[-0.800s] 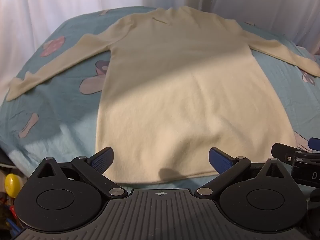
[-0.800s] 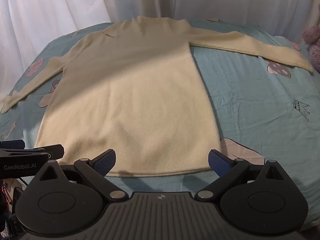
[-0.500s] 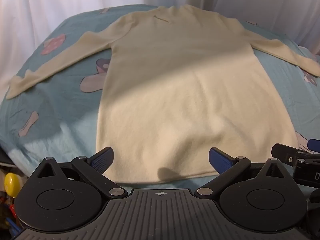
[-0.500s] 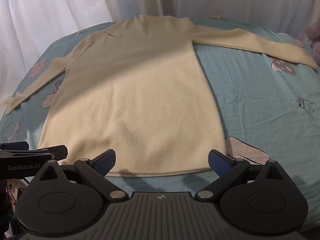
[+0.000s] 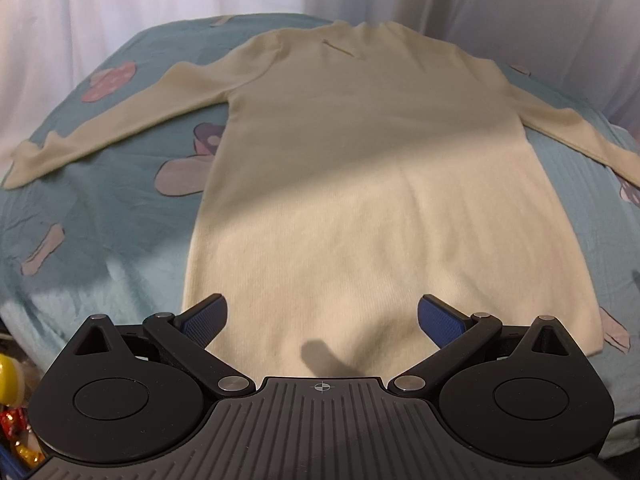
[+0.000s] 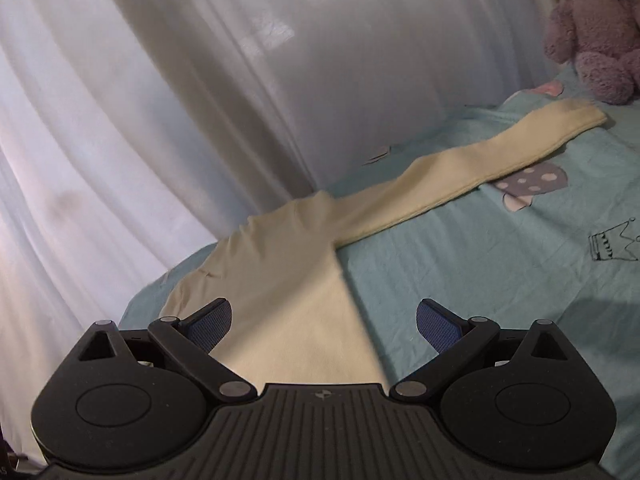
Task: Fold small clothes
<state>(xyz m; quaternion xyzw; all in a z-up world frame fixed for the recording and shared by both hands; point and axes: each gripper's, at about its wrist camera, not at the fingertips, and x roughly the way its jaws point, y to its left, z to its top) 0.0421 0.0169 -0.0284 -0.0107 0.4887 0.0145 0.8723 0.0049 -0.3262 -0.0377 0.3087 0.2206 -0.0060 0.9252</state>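
flat on bedsheet (image 5: 100, 216): cream sweater (image 5: 380, 200)

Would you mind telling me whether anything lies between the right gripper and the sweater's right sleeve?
Nothing visible does. The right gripper is open above the sweater, and the right sleeve lies flat on the bedsheet ahead. The plush bear sits beyond the cuff, not in the path.

The left hand-held gripper (image 5: 320, 320) is matte black: a ribbed grey-black centre plate bearing a small crosshair mark, two round housings with raised discs, triangular cut-outs, and silver pivot screws. Its fingers (image 5: 204, 316) carry blue textured pads. The right hand-held gripper (image 6: 323, 318) looks identical, blue pads (image 6: 438, 326) included.
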